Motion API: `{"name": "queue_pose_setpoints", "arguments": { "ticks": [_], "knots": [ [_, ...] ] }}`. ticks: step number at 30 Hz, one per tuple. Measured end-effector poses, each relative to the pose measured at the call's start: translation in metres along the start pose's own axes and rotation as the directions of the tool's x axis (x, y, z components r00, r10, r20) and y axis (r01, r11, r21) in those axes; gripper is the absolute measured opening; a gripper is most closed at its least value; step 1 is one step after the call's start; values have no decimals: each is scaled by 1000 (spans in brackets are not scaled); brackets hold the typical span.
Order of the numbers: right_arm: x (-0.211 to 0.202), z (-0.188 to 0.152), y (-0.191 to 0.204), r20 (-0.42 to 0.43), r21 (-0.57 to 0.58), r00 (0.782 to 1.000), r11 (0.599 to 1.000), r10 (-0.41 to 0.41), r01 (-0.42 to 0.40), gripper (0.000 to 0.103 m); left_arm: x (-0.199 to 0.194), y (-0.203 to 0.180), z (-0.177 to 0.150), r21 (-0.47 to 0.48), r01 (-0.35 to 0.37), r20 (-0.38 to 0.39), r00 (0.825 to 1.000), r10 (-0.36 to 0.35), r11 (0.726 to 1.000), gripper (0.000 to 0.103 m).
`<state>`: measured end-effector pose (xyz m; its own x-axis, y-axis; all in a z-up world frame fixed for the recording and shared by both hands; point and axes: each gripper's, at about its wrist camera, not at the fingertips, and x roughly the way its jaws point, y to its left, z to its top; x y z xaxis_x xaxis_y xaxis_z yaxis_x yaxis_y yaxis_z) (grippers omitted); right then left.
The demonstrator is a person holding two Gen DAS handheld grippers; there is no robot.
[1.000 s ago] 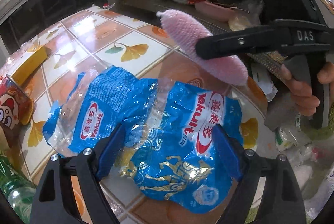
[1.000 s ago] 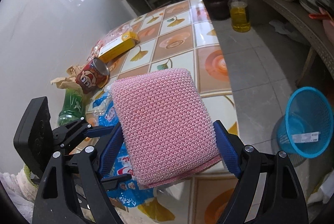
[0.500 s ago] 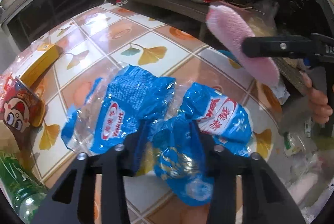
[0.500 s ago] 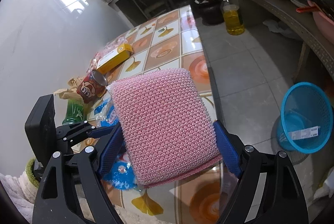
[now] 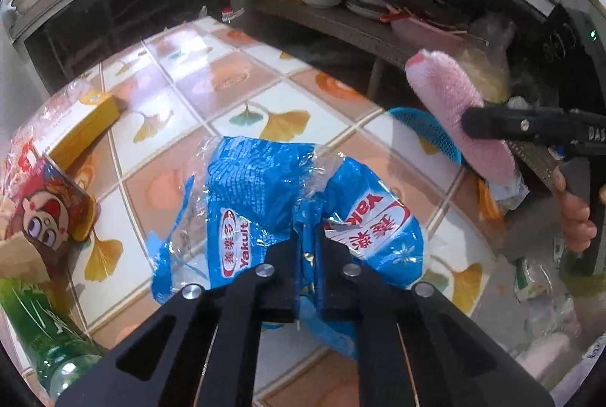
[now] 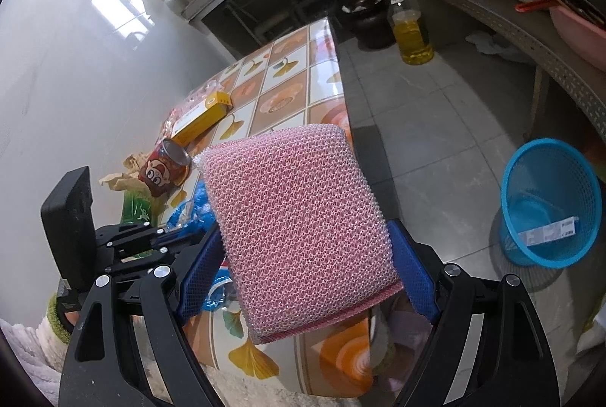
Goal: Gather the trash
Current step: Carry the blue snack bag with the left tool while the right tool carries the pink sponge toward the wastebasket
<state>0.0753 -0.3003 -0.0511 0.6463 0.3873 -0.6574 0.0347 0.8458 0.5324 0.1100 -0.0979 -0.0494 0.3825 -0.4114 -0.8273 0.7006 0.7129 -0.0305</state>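
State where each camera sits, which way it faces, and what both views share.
Left wrist: on the left gripper, angled down at the tiled table; jaws shut on the crumpled blue plastic Yakult wrapper; a hand shows.
Right wrist: on the right gripper, facing the floor; clamps the pink mesh sponge.
Shared: wrapper, sponge, table, blue mesh basket.

Far tabletop lies open; a can, bottle and box crowd its left edge.

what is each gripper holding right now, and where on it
The left gripper is pinched shut on a fold near the middle of the blue Yakult wrapper. The right gripper clamps the pink sponge by its two side edges.
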Motion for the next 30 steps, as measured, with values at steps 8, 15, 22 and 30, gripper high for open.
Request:
{"name": "queue_pose_setpoints", "arguments": {
  "ticks": [8, 15, 22, 30],
  "knots": [
    [-14, 0, -9, 41, 25, 999, 1000, 0, -1, 80, -21, -15, 27, 25, 25, 81, 996, -27, 999, 4],
    [-32, -2, -23, 85, 61, 996, 998, -15, 10, 80, -24, -36, 50, 69, 73, 111, 991, -81, 995, 4],
    [-49, -6, -44, 123, 116, 991, 993, -43, 29, 80, -20, -71, 78, 144, 114, 125, 983, -132, 983, 4],
    [-76, -15, -84, 168, 219, 977, 971, -129, 90, 80, 7, -111, 117, 205, 196, 72, 974, -215, 959, 4]
  ]
}}
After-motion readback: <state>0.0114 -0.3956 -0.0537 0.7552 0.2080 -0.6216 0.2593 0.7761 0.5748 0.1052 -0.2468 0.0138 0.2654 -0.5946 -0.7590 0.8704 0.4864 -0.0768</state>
